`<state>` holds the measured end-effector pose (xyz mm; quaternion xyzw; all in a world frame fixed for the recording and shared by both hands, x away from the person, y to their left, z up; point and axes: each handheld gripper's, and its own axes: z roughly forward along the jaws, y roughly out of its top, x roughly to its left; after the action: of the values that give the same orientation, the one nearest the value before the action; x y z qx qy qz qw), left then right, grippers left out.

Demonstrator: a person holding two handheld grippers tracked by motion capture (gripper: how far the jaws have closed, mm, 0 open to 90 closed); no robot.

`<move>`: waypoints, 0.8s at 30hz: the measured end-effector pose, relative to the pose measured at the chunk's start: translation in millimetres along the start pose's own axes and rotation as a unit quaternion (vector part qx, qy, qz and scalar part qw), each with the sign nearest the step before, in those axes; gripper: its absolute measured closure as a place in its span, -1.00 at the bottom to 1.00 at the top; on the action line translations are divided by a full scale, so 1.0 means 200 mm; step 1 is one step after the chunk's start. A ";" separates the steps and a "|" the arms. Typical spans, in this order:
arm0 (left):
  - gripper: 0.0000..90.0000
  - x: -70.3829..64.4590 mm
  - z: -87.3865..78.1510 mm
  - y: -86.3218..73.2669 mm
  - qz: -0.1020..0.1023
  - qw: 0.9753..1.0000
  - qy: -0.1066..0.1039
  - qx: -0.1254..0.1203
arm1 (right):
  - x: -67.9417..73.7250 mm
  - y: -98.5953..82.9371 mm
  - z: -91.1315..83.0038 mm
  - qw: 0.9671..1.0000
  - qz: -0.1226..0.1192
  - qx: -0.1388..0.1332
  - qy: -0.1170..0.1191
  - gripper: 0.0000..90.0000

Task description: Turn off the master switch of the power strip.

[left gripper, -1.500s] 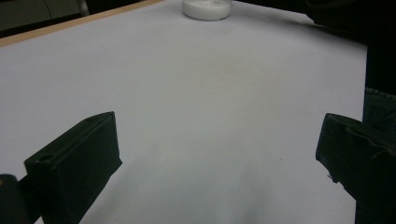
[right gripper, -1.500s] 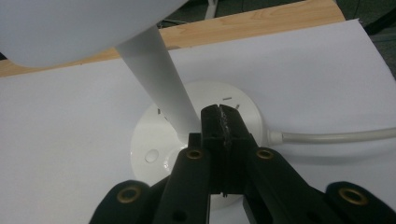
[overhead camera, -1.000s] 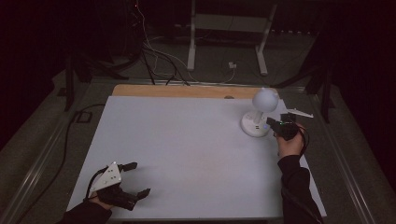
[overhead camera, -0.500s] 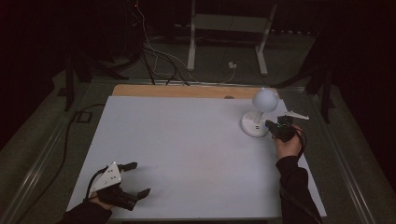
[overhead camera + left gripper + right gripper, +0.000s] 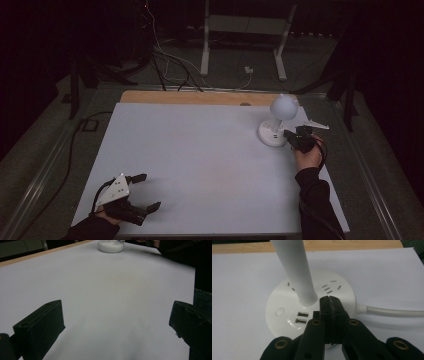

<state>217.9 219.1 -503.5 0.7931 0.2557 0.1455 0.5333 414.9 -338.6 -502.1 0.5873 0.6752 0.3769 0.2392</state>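
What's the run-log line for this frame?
right gripper: shut, tips over lamp base by USB ports | left gripper: open, idle, near table edge | lamp: upright

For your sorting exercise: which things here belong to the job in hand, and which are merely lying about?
In the job:
- white round-based desk lamp with sockets
- right gripper, jaws closed over the lamp base

Lying about:
- left gripper, open, idle
- white table sheet
- floor cables

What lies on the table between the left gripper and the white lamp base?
Nothing: in the left gripper view, only bare white table stretches from the open left gripper to the lamp base. The high view agrees.
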 end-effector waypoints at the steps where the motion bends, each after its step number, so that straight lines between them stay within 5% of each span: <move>1: -0.99 0.00 0.00 0.00 0.000 1.000 0.000 0.000 | 0.00 0.00 0.00 1.000 -0.004 -0.001 -0.002 1.00; 10: -0.99 0.00 0.00 0.00 -0.002 1.000 0.000 -0.001 | 0.00 -0.02 0.01 0.999 -0.045 -0.005 -0.016 1.00; 13: -0.99 0.00 0.00 0.00 -0.003 1.000 0.000 -0.002 | 0.01 -0.02 0.01 0.997 -0.079 -0.008 -0.021 1.00; 24: -0.99 0.00 0.00 0.00 -0.003 1.000 -0.001 0.002 | 0.04 -0.02 0.01 0.992 -0.121 -0.005 -0.040 1.00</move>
<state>218.3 219.5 -503.7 0.7933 0.2581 0.1426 0.5327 412.3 -330.6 -506.5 0.5142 0.7296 0.3247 0.3127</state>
